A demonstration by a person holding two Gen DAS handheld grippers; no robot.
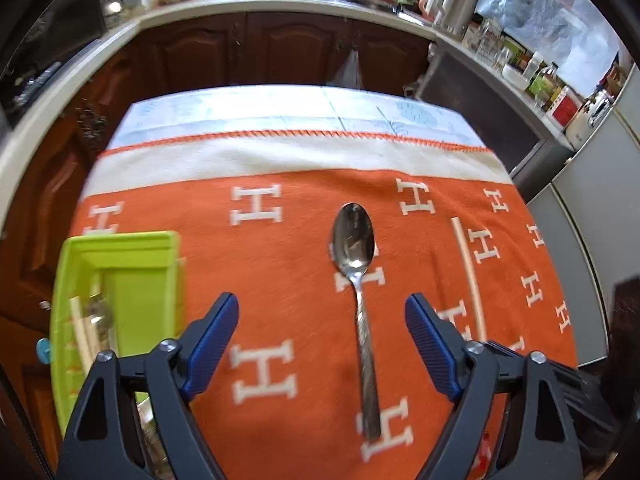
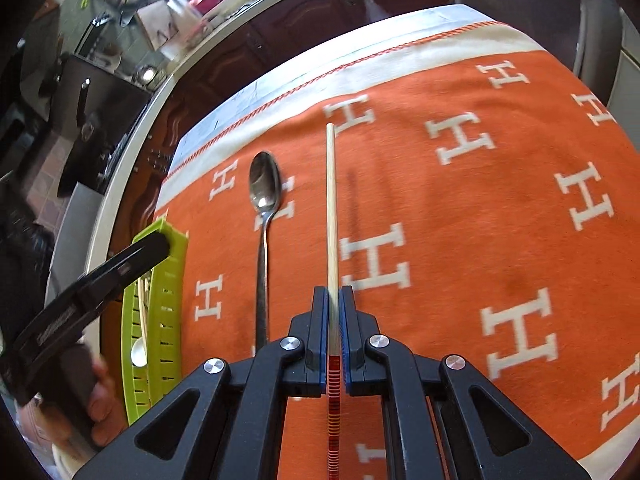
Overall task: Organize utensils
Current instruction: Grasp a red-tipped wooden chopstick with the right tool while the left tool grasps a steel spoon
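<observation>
Sorting state: two loose utensils remain out on the desk [image 1: 280,112]; others already lie in the tray.
Room: a kitchen, with dark wood cabinets [image 1: 288,48] and a pale counter behind, jars and bottles along the right side.
Surface: an orange blanket [image 2: 460,208] with white H letters and a cream border covers the desk; soft, so thin things likely sink in a little.
Tray: a lime-green slotted tray [image 2: 168,304] sits at the blanket's left edge, holding pale sticks and a spoon-like piece, probably the sorting target.
Right tool [image 2: 333,292]: clamped shut on a chopstick [image 2: 330,200], gripped near its red-banded end, the pale tip pointing away above the cloth, its shadow just beside it.
Left tool [image 1: 322,308]: jaws spread wide and holding nothing, poised over the spoon's handle, seemingly lined up to pick it.
Spoon [image 1: 354,240]: flat on the blanket, bowl up, between tray and chopstick.
</observation>
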